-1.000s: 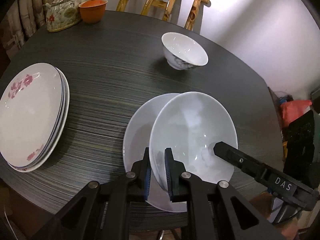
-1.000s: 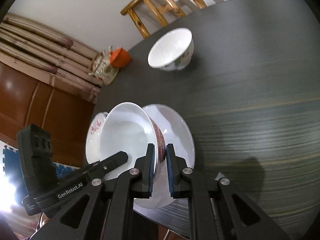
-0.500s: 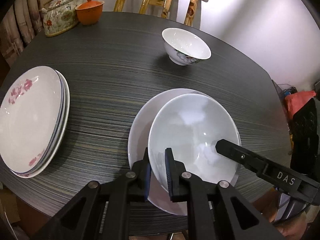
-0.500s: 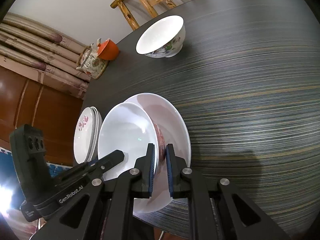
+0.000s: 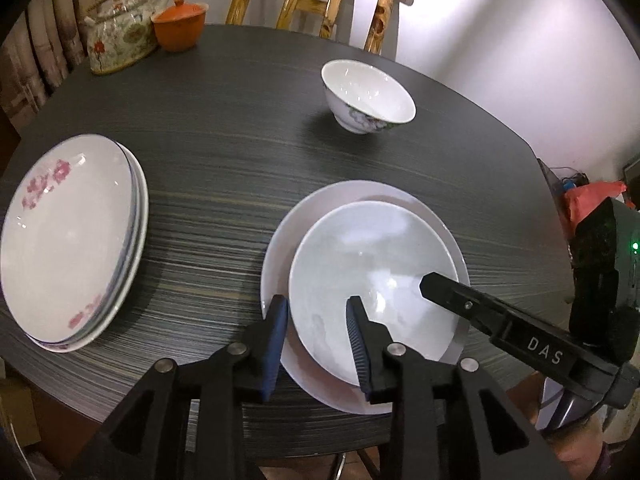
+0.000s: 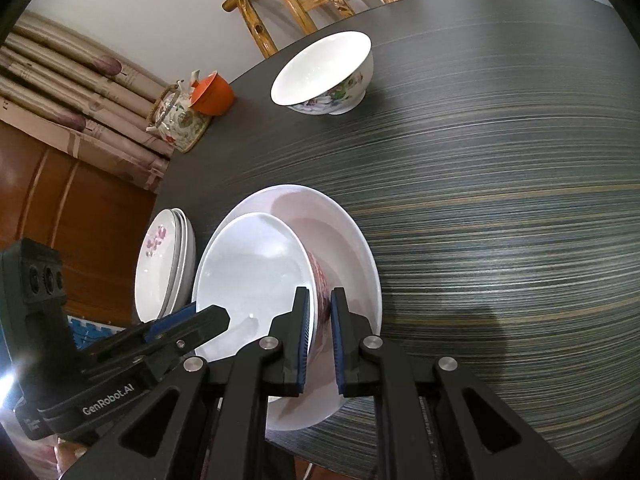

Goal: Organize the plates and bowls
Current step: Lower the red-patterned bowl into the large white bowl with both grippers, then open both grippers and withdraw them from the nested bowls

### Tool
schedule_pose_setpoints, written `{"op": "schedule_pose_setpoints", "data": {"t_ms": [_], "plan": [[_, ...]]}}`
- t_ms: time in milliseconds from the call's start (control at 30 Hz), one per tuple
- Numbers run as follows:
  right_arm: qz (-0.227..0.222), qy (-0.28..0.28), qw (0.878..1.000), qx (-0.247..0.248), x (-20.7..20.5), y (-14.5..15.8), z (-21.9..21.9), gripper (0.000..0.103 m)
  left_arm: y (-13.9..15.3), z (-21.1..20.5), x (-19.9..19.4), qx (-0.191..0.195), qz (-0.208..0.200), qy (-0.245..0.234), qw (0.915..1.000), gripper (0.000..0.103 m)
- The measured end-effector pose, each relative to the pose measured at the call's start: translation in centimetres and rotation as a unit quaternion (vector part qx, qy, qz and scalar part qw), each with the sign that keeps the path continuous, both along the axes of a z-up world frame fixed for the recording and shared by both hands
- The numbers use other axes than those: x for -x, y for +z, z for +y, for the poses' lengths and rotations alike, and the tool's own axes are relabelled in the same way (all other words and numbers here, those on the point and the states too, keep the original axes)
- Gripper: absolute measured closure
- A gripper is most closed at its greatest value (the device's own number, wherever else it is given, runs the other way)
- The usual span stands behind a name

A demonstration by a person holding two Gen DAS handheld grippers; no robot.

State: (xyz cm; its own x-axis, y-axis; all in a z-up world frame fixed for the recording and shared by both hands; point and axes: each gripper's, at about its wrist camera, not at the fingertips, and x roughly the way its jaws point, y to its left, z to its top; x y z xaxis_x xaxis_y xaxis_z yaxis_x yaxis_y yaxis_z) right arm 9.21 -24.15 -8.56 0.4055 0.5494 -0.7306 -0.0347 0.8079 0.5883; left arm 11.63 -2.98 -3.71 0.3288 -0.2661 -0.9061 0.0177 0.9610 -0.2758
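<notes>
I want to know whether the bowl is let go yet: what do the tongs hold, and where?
The right tongs clamp the big bowl by its rim. The left tongs straddle the opposite rim, opening, pads off it.

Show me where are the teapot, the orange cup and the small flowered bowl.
teapot (image 5: 120, 46), left wrist view, on its flowered belly.
orange cup (image 5: 178, 32), left wrist view, on its side wall.
small flowered bowl (image 6: 320, 70), right wrist view, on its white inside.

A home dining room: round table (image 5: 240, 152), wooden chair (image 5: 320, 4), teapot (image 5: 120, 32).
</notes>
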Motion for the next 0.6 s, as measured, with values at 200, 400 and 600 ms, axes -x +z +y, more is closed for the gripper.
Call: {"op": "schedule_pose_setpoints", "data": {"t_ms": [200, 400, 600], "plan": [[-0.015, -0.008, 1.0, 0.0, 0.3, 0.6, -0.3, 0.084, 1.2, 0.7, 0.8, -0.012, -0.04, -0.001, 0.9991, 0.07], [-0.052, -0.037, 0.998, 0.001, 1.1, 2.0, -1.4, 0.073, 1.2, 1.4, 1.2, -0.005, -0.041, -0.001, 0.9991, 0.069], [-0.072, -0.077, 0.994, -0.014, 2.9, 1.8, -4.1, 0.066, 1.6, 1.5, 1.7, -0.006, -0.048, -0.009, 0.9988, 0.057]]}}
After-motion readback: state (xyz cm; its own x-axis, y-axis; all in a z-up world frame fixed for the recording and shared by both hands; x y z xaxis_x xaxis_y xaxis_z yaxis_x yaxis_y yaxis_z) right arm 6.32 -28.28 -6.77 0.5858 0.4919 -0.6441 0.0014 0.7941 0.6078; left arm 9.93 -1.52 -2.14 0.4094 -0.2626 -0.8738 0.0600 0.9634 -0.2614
